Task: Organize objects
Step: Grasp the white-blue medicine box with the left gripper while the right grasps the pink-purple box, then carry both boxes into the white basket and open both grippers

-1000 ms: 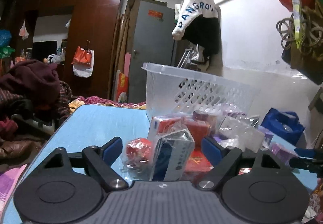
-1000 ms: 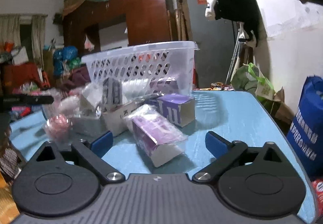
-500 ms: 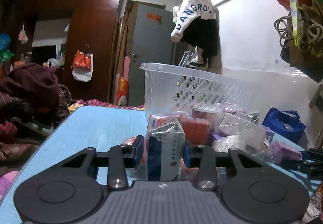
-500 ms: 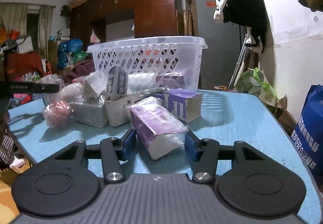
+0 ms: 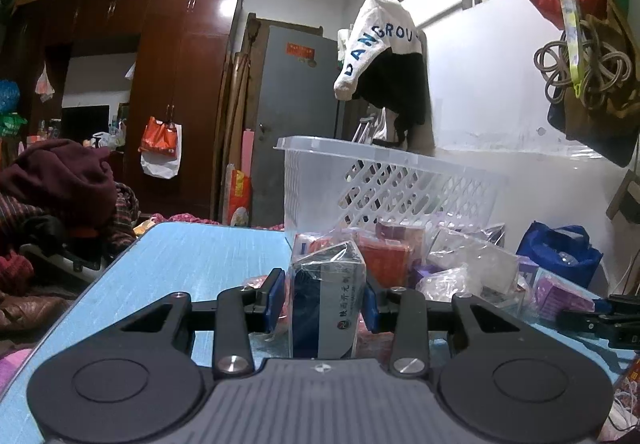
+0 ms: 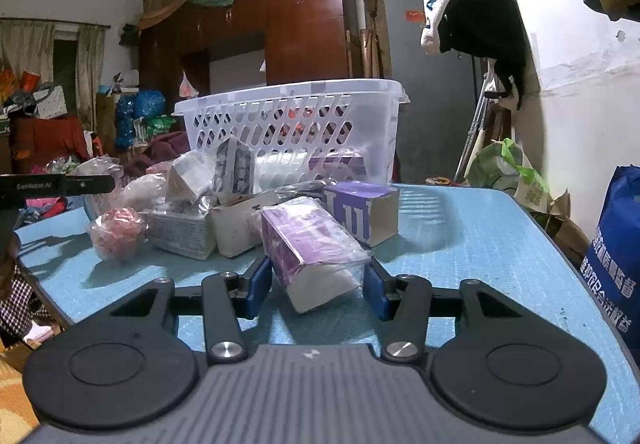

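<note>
My left gripper (image 5: pixel 324 298) is shut on a blue and grey box in clear wrap (image 5: pixel 326 304), held upright above the blue table (image 5: pixel 192 256). My right gripper (image 6: pixel 316 286) is shut on a purple and white wrapped box (image 6: pixel 312 248), tilted, just above the table (image 6: pixel 472 228). A white plastic laundry basket (image 5: pixel 384 184) stands behind the pile; it also shows in the right wrist view (image 6: pixel 296 128). Several wrapped packets and boxes lie in front of it, among them a purple carton (image 6: pixel 362 212) and a pink bundle (image 6: pixel 118 232).
The other gripper's tip shows at the right edge of the left view (image 5: pixel 600 318) and at the left edge of the right view (image 6: pixel 60 186). A blue bag (image 6: pixel 616 256) hangs by the table's right edge. Clothes heaps and a wardrobe (image 5: pixel 160 92) lie beyond.
Both grippers closed from wide open onto their boxes. The left one has lifted its box a little; the right one holds the purple box slightly raised.
</note>
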Tool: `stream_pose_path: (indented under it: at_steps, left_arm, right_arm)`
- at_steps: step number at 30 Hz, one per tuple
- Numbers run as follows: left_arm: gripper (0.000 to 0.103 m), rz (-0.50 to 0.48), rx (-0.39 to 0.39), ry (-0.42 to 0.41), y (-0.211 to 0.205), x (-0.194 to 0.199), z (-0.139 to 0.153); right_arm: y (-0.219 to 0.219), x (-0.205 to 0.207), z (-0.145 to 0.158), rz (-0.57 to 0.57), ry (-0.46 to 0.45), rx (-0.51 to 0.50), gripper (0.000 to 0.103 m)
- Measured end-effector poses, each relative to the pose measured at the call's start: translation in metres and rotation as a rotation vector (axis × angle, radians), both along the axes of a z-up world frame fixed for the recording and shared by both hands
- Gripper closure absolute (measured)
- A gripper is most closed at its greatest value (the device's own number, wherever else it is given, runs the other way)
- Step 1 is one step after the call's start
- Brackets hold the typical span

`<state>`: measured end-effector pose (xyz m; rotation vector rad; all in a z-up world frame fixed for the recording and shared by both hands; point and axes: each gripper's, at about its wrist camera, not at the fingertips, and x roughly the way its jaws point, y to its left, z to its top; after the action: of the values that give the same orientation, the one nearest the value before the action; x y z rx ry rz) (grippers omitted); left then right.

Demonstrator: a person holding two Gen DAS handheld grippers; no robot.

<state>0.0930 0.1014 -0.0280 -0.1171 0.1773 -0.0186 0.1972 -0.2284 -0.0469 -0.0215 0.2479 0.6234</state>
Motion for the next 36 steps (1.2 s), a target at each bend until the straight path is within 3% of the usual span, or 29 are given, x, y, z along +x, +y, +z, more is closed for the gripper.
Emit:
stream_pose_path:
  at_steps: [15, 20, 23, 26, 28, 32, 36]
  left_arm:
    - [0.06, -0.017, -0.039, -0.059, 0.008, -0.011, 0.003]
    - [0.06, -0.055, -0.081, -0.101, 0.013, -0.008, 0.028]
    - [0.06, -0.099, -0.101, -0.125, 0.012, 0.014, 0.068]
    - [0.06, -0.11, -0.11, -0.118, 0.006, 0.055, 0.11]
    - [0.06, -0.097, -0.113, -0.076, 0.0, 0.089, 0.127]
    - [0.06, -0.062, -0.129, 0.058, -0.005, 0.151, 0.127]
    - [0.06, -0.042, -0.11, 0.126, -0.011, 0.176, 0.112]
  right_arm:
    - [-0.013, -0.007, 0.01, -0.035, -0.029, 0.067, 0.051]
    - [-0.006, 0.002, 0.052, -0.02, -0.076, 0.091, 0.051]
    - [0.016, 0.026, 0.099, 0.022, -0.096, 0.095, 0.051]
    - [0.055, 0.068, 0.144, 0.018, -0.09, 0.009, 0.051]
    - [0.08, 0.102, 0.159, 0.006, -0.032, -0.053, 0.051]
    - [0.117, 0.147, 0.15, 0.011, 0.092, -0.18, 0.051]
    - [0.127, 0.157, 0.139, 0.001, 0.115, -0.214, 0.051]
